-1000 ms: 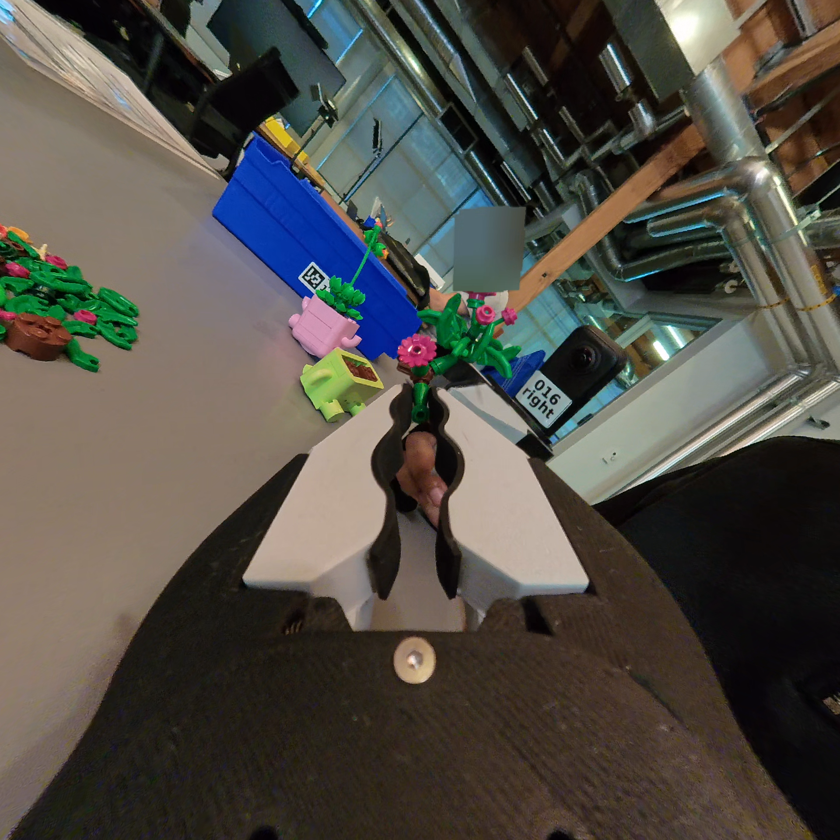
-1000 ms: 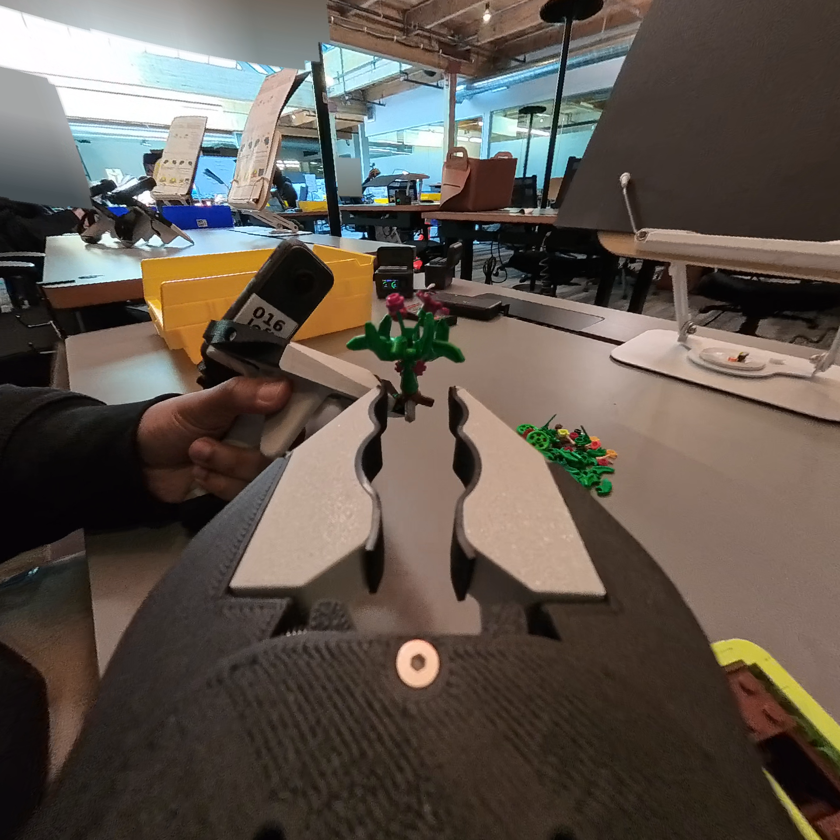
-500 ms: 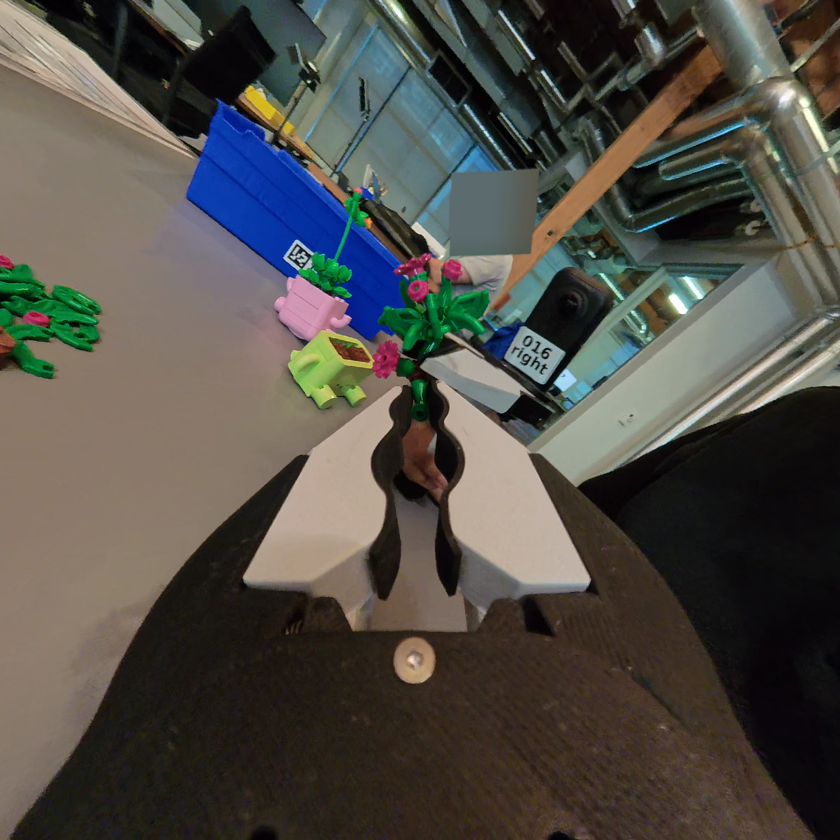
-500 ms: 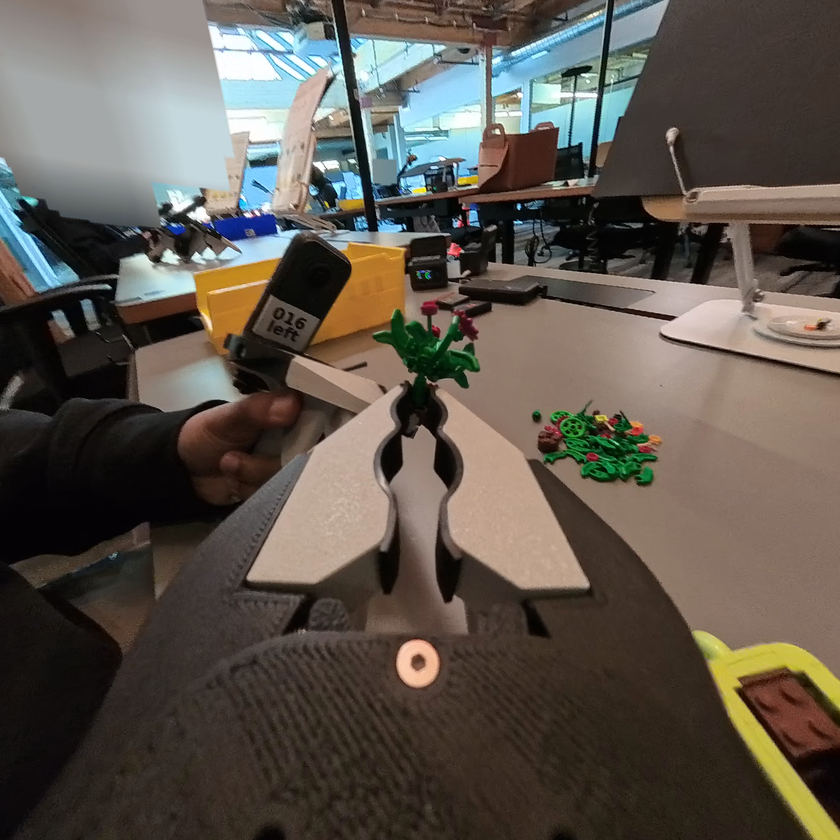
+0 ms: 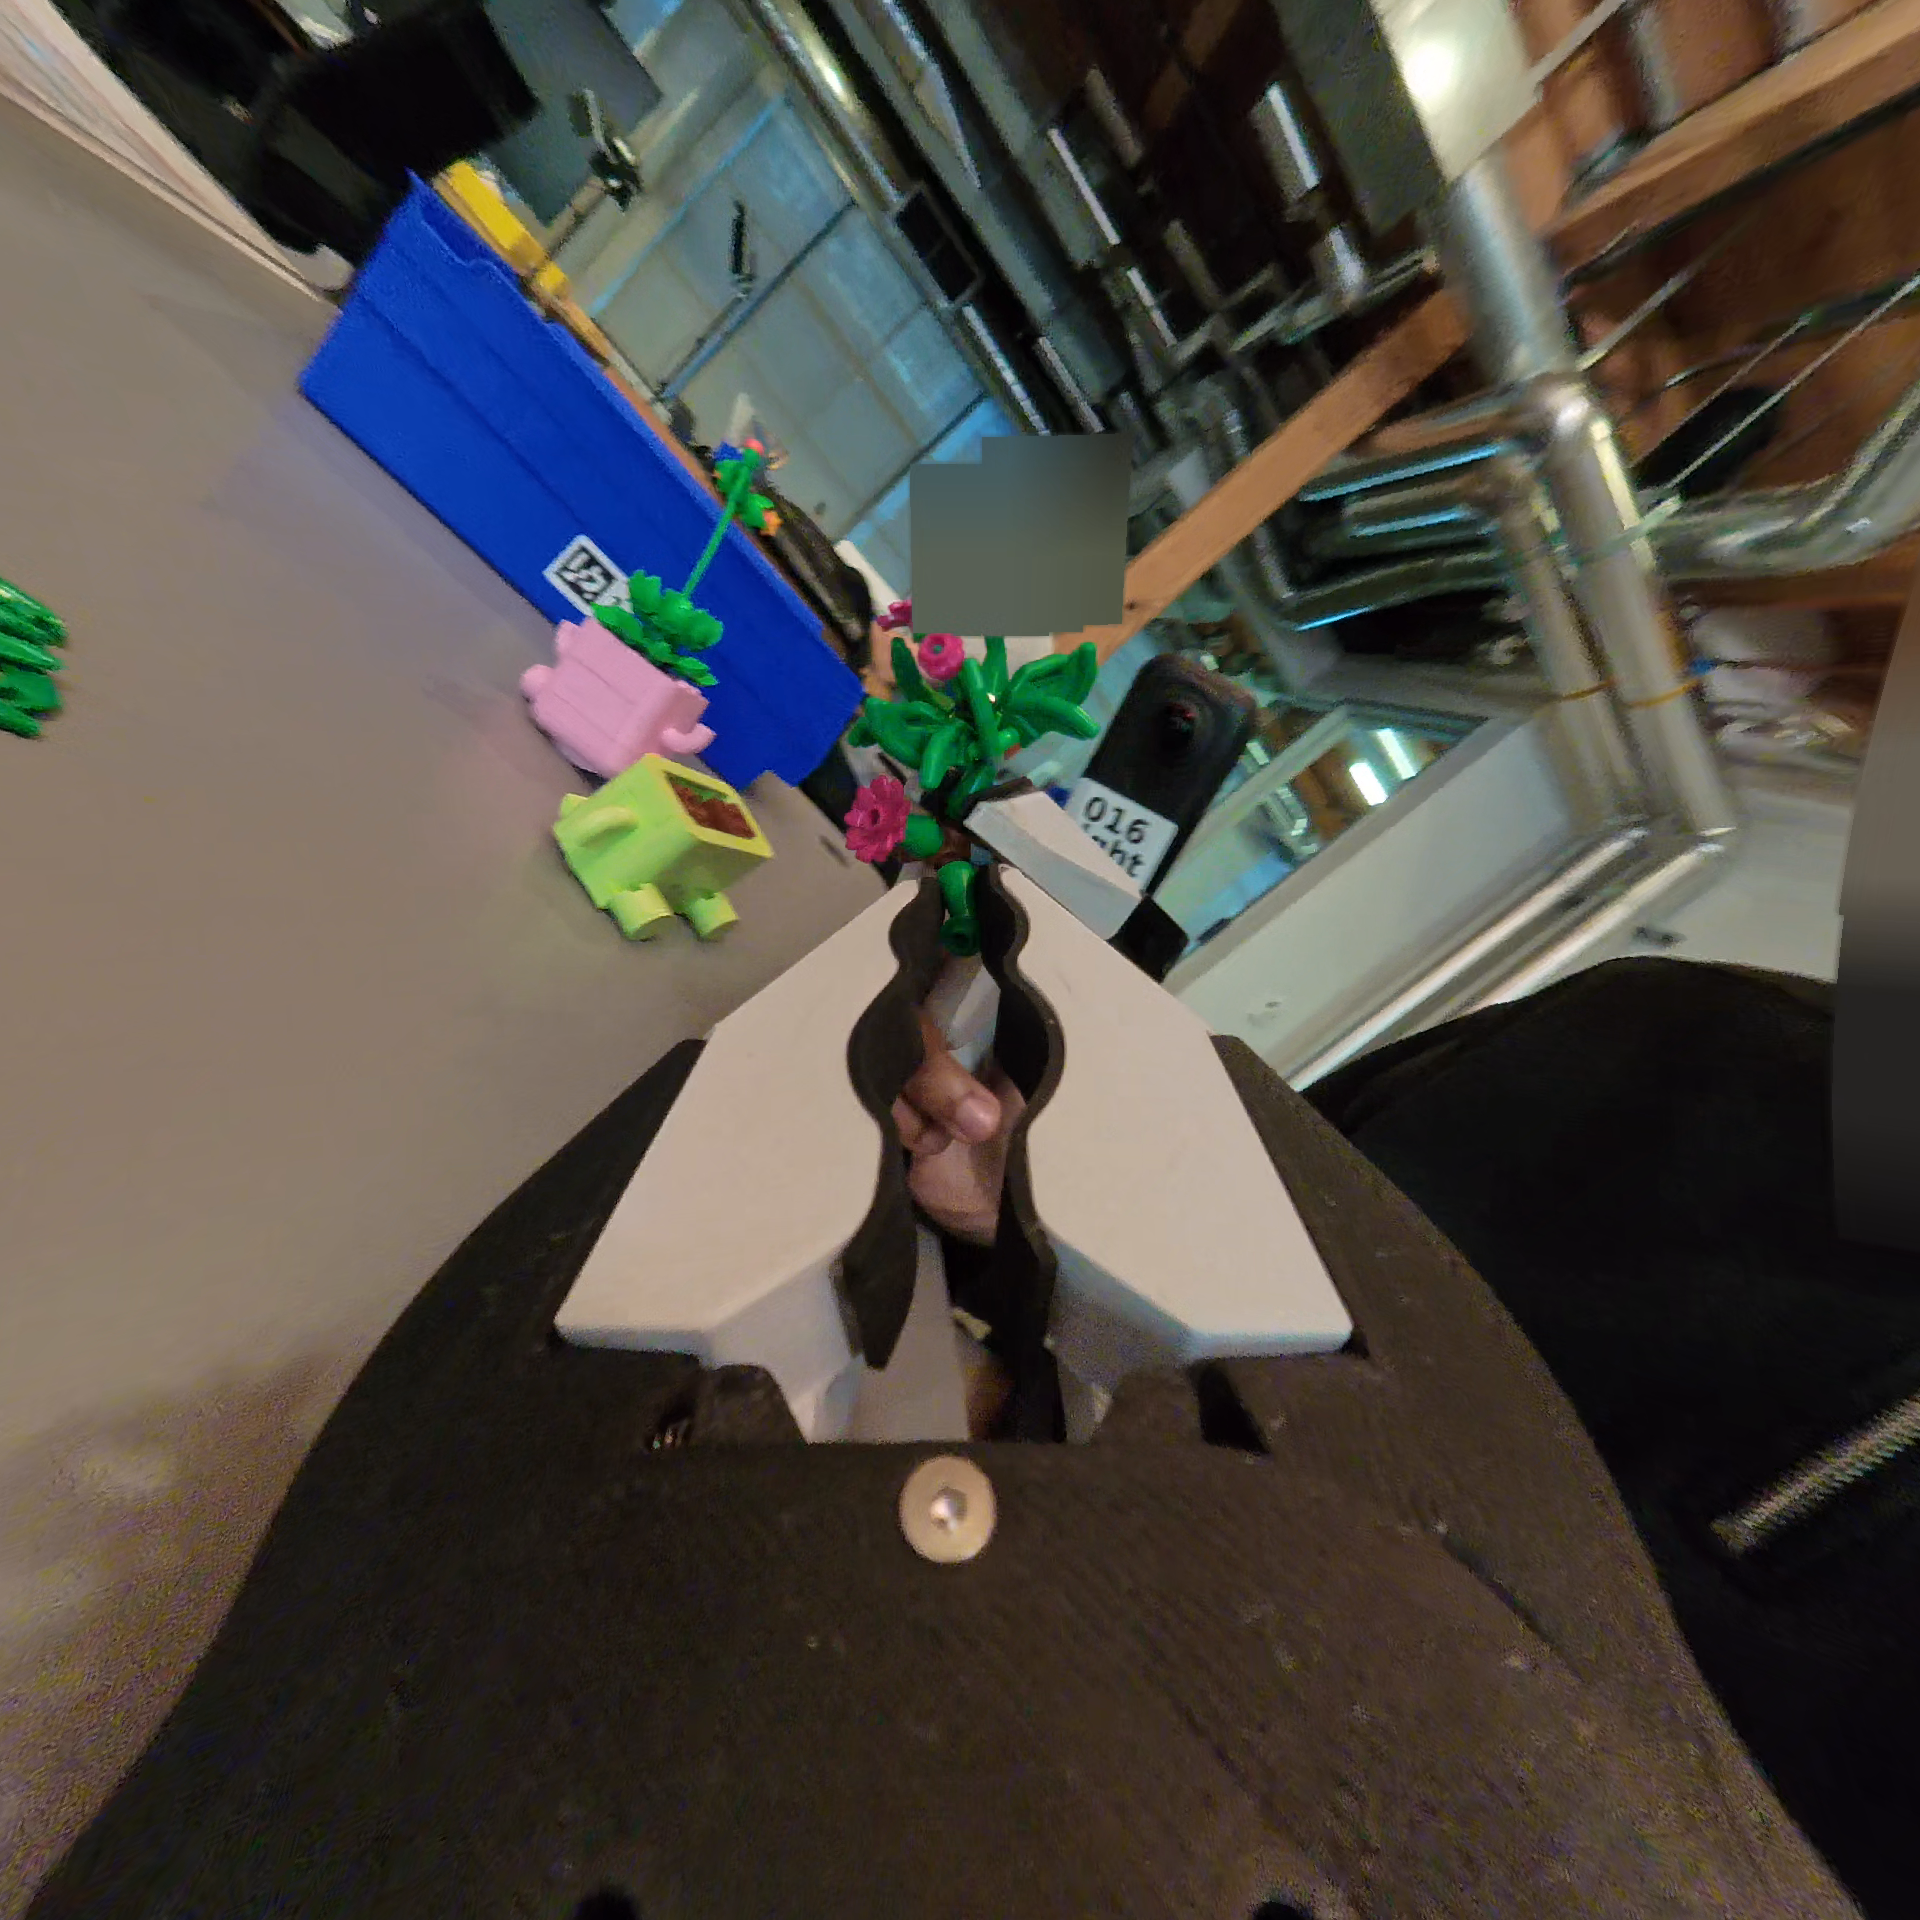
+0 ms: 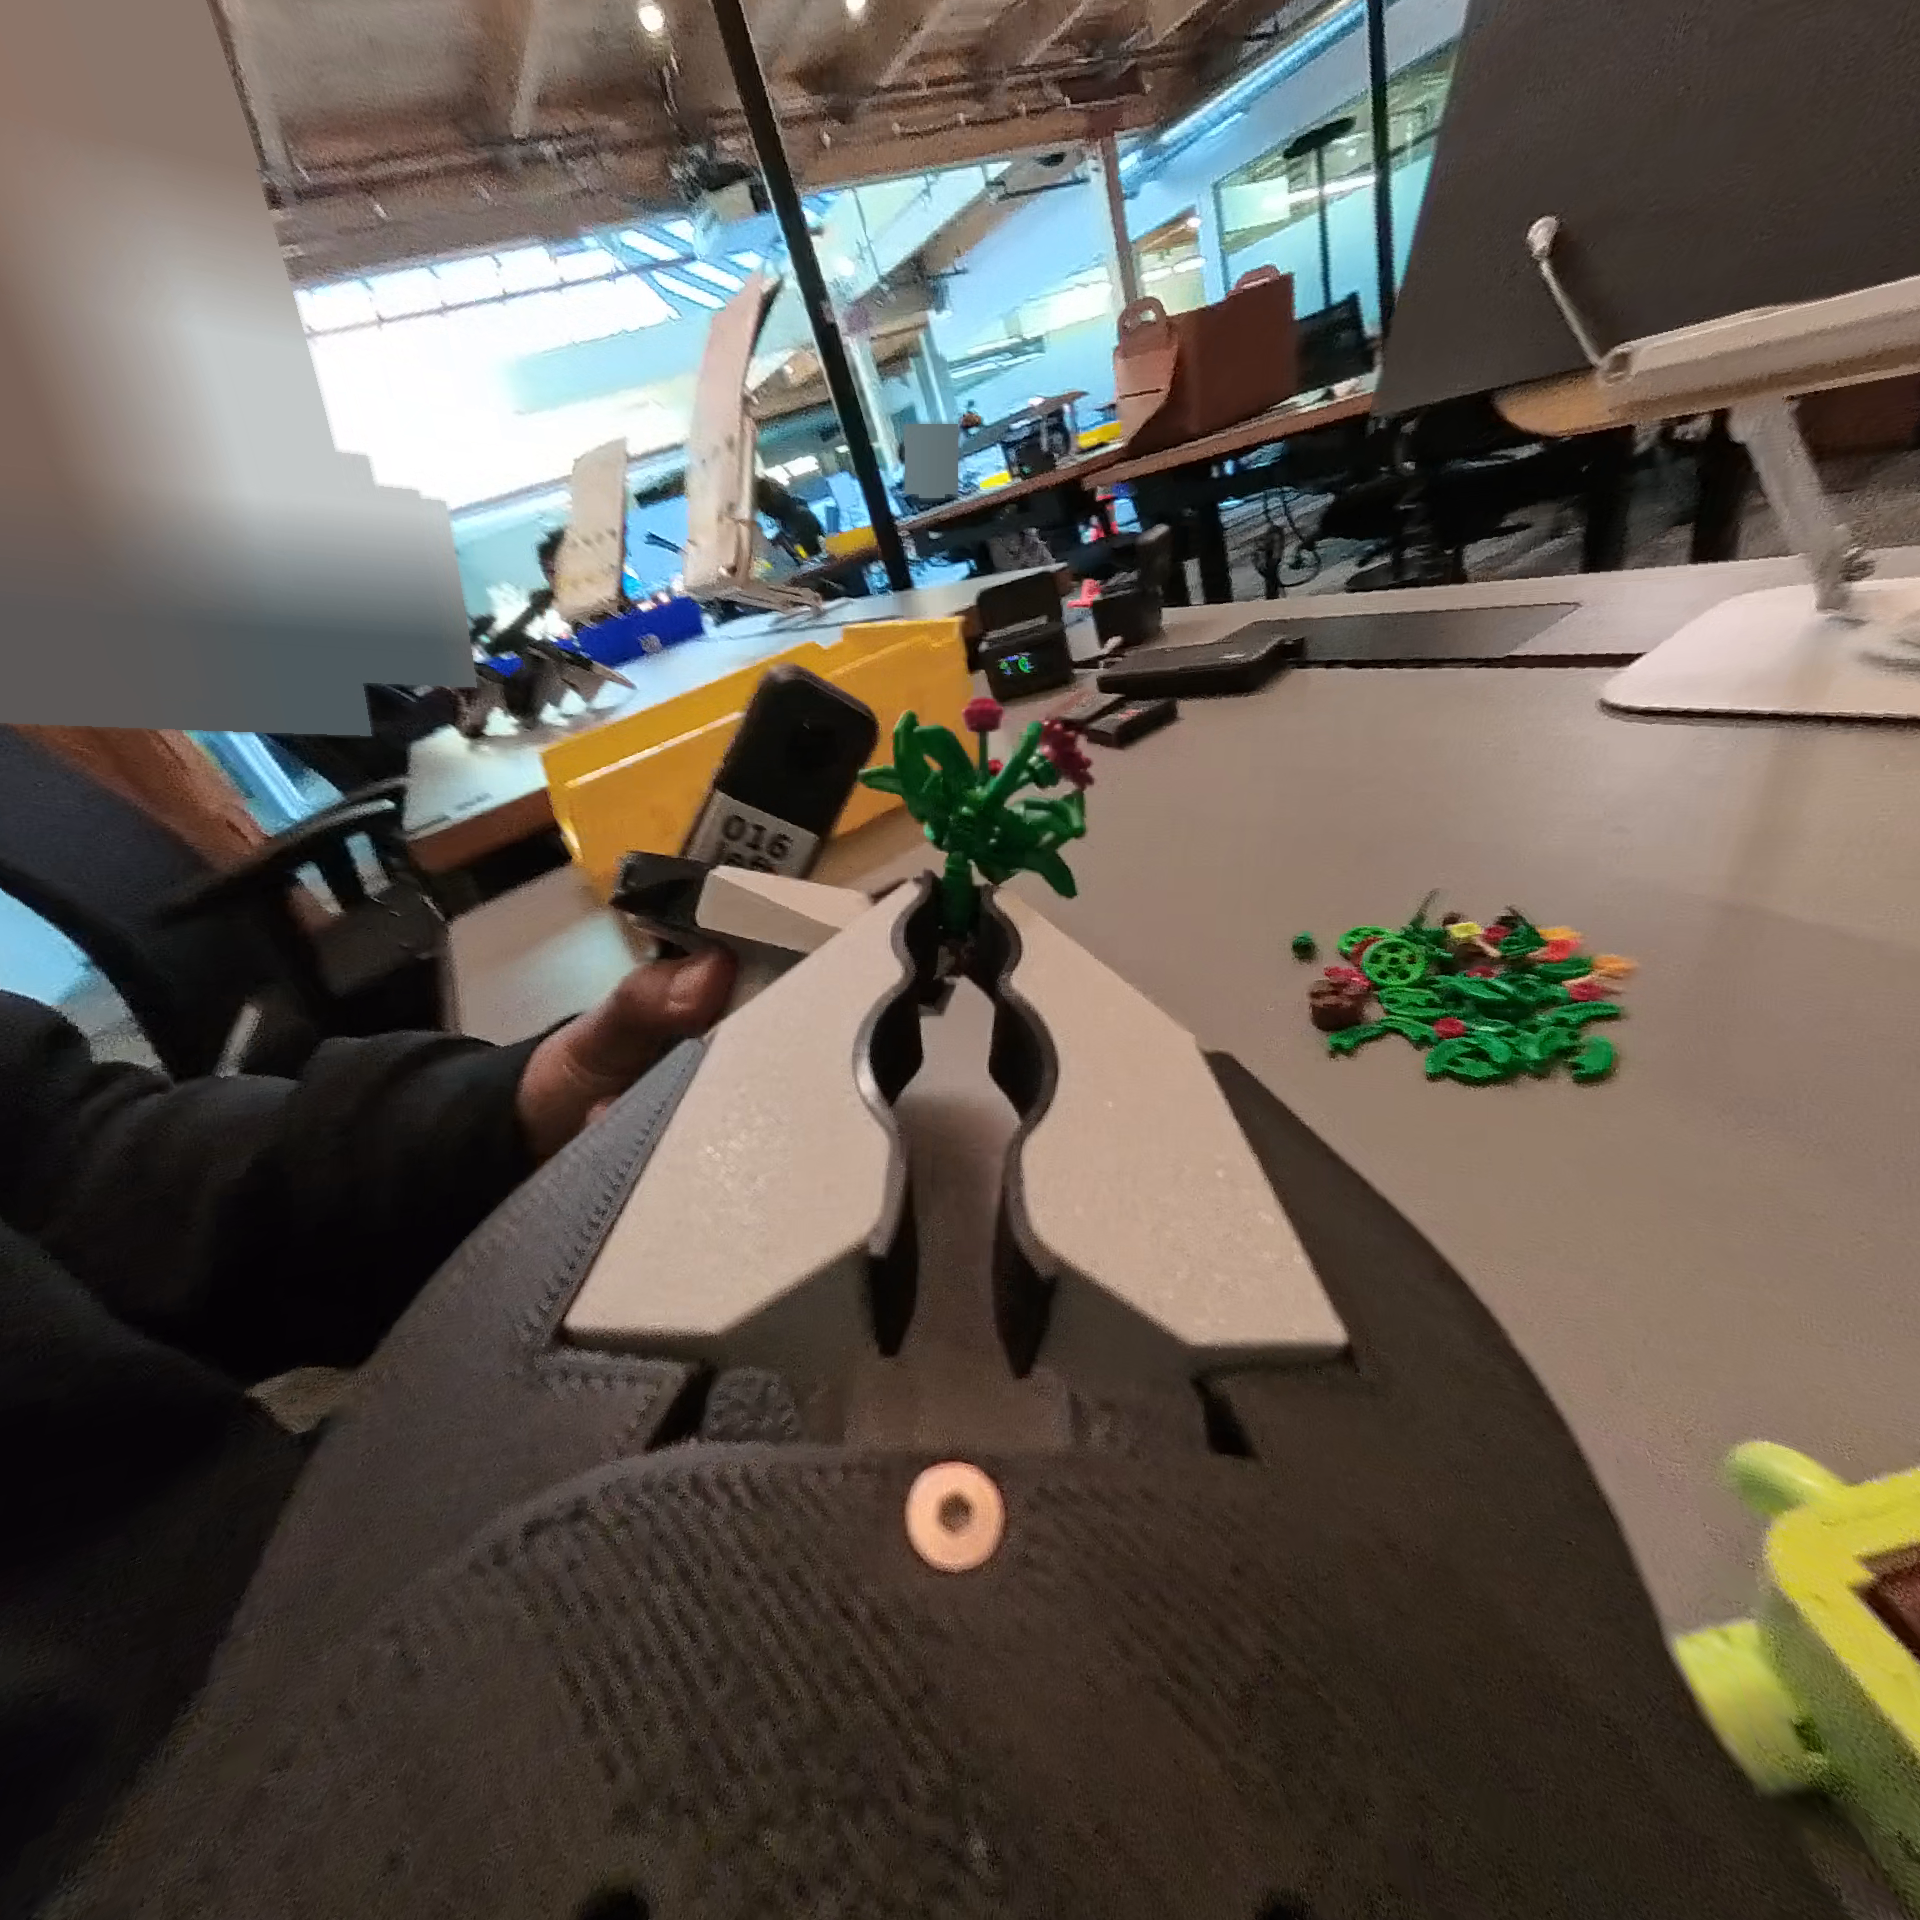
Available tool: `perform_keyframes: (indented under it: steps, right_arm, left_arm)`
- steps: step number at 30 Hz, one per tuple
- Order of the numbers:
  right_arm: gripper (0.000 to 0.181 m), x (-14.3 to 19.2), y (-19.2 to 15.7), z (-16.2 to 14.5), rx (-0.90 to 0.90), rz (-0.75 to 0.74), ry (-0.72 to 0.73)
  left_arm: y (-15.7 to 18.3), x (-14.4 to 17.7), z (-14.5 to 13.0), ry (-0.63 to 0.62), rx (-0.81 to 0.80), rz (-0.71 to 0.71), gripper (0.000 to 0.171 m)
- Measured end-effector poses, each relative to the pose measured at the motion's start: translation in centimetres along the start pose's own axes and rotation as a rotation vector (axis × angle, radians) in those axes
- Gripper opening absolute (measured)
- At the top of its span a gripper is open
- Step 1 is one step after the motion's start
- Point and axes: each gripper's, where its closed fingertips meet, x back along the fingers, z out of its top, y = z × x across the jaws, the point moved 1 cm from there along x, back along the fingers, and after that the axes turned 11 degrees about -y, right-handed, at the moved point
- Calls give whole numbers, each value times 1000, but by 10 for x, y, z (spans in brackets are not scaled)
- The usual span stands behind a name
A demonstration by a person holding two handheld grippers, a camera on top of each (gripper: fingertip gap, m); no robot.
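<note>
Both grippers meet on one toy plant [image 5: 966,727] held above the grey table [image 5: 260,935]. Left gripper [image 5: 958,904] — jaws narrow, clamped on the green stem base. Right gripper [image 6: 958,904] — jaws narrow, gripping the same stem. Pink pot [image 5: 613,707] and lime pot [image 5: 655,842] stand far left; a loose leaf pile [image 6: 1475,997] lies right.

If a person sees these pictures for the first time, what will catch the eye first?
A green toy-brick plant with magenta flowers, pinched at its stem by both the left gripper and the right gripper. Behind it stand a pink pot and a lime pot before a blue bin.
</note>
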Motion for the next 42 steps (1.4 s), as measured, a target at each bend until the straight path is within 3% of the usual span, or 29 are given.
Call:
perform_keyframes:
  steps: [3, 6, 9, 11, 16, 18, 21, 25, 30, 34, 36, 38, 42]
  right_arm:
    - [4, 0, -2, 2, 2, -2, 0]
    - [4, -1, 6, -5, 152, -179, -80]
    - [4, -1, 5, -3, 200, -237, -81]
    - [4, -2, 4, -2, 202, -238, -80]
    - [4, -4, 1, -1, 114, -162, -57]
    - [4, -4, 3, -3, 149, -204, -77]
    - [5, -4, 6, -5, 271, -315, -113]
    - [5, -5, 5, -3, 322, -355, -116]
    - [4, -4, 4, -1, 166, -246, -77]
    - [5, 9, 26, 3, -9, -244, -9]
    - [4, 34, 50, 16, -124, -225, 78]
    - [5, 40, 51, 19, -90, -244, 73]
    - [5, 13, 28, 4, 67, -267, -65]
  left_arm:
    - [2, 1, 1, 10, 27, -35, 3]
    - [-9, 0, -1, -8, -75, 161, 3]
    - [-7, 1, 2, -15, -160, 256, 3]
    - [-6, 2, 2, -15, -142, 228, 3]
    - [-2, 4, 1, 27, 101, -24, 2]
    - [-5, 4, 1, 15, 54, 43, 2]
    - [-11, 5, 2, -32, -114, 256, 3]
    - [-10, 5, 3, 0, -65, 231, 2]
    - [-6, 5, 3, 75, 123, 8, 2]
    - [-6, 6, 1, -15, -94, 200, 2]
    - [-2, 17, 12, 56, -58, 177, 1]
    - [-11, 25, 14, 79, -35, 190, 1]
    - [-6, 28, 17, 92, -104, 177, 1]
